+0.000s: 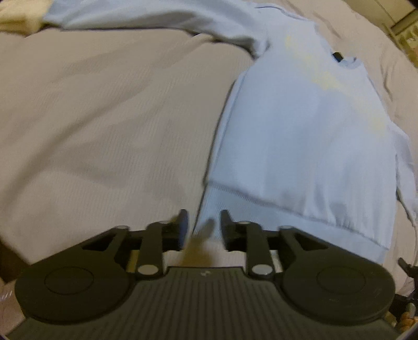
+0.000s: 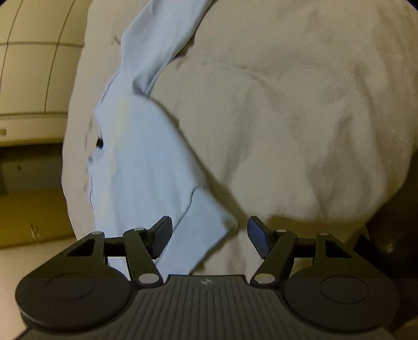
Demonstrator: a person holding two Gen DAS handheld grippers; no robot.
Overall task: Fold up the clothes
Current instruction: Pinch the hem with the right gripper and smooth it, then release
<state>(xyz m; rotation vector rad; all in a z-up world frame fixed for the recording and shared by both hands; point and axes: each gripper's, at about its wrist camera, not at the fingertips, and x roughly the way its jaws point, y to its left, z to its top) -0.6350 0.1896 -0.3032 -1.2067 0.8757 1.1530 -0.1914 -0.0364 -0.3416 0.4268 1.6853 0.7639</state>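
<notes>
A light blue sweatshirt (image 1: pixel 300 143) lies flat on the beige bed cover (image 1: pixel 104 117), collar at the far end and one sleeve (image 1: pixel 156 18) stretched away to the upper left. My left gripper (image 1: pixel 203 222) hangs over the near left corner of its ribbed hem (image 1: pixel 287 217). The corner lies in the gap between the fingers, and the pads do not press it. In the right wrist view the sweatshirt (image 2: pixel 138 162) runs up the left side. Its near hem corner (image 2: pixel 203 222) sits between the wide-apart fingers of my right gripper (image 2: pixel 210 232), untouched.
The bed cover (image 2: pixel 287 117) is creased and fills the right of the right wrist view. The bed's edge drops to a yellowish floor (image 2: pixel 31 209) on the left, with pale panelled furniture (image 2: pixel 31 65) behind. A cream cloth (image 1: pixel 18 18) lies at the far left corner.
</notes>
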